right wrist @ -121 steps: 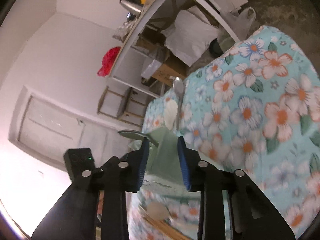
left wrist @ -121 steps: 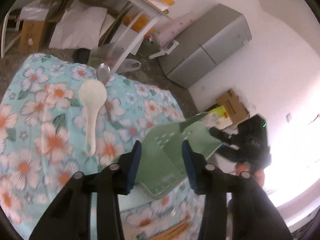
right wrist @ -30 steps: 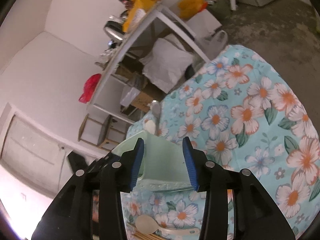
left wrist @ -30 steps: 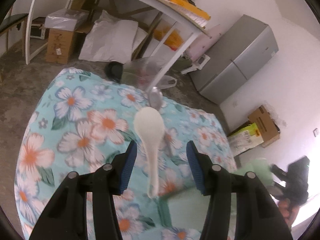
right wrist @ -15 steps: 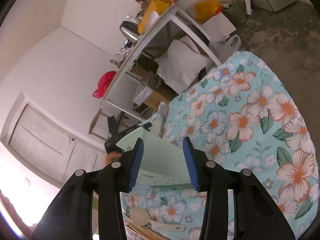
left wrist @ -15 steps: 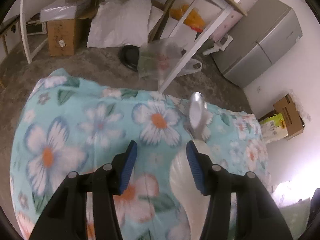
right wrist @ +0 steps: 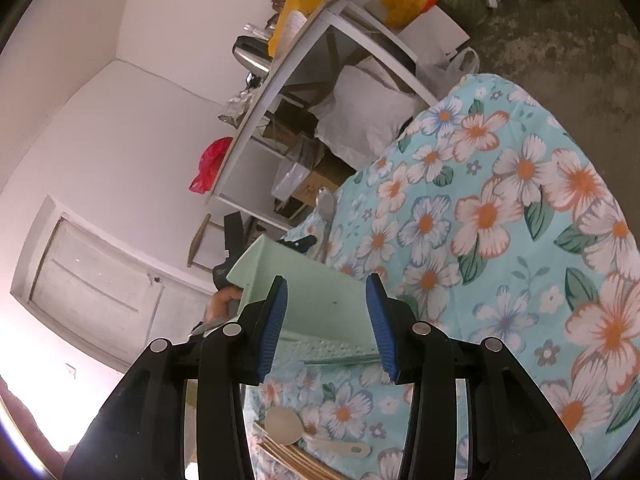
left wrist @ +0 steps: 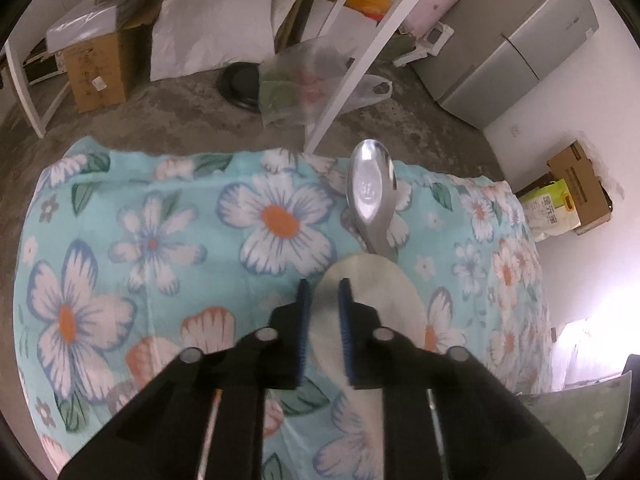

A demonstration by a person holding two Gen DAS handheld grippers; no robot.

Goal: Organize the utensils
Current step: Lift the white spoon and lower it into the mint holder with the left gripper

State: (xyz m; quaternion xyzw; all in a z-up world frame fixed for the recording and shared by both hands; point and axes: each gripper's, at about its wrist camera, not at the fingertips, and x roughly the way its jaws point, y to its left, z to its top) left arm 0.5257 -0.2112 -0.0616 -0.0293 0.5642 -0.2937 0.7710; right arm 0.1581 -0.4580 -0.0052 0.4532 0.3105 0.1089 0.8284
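Two spoons lie on the flowery cloth (left wrist: 152, 208). A white spoon (left wrist: 384, 292) has a big round bowl, and the left gripper (left wrist: 323, 294) is closing its jaws on it. Just beyond lies a shiny metal spoon (left wrist: 370, 188). The right gripper (right wrist: 326, 316) holds a pale green tray (right wrist: 316, 300).

Concrete floor (left wrist: 172, 120), white walls (right wrist: 132, 92)

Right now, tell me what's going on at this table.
A person is sorting utensils on a flowered tablecloth with a gripper in each hand. The left gripper is closing on the bowl of a white spoon, with a metal spoon lying just beyond it. The right gripper holds a pale green tray between its fingers. Another white spoon and some wooden sticks, maybe chopsticks, lie near the table's edge.
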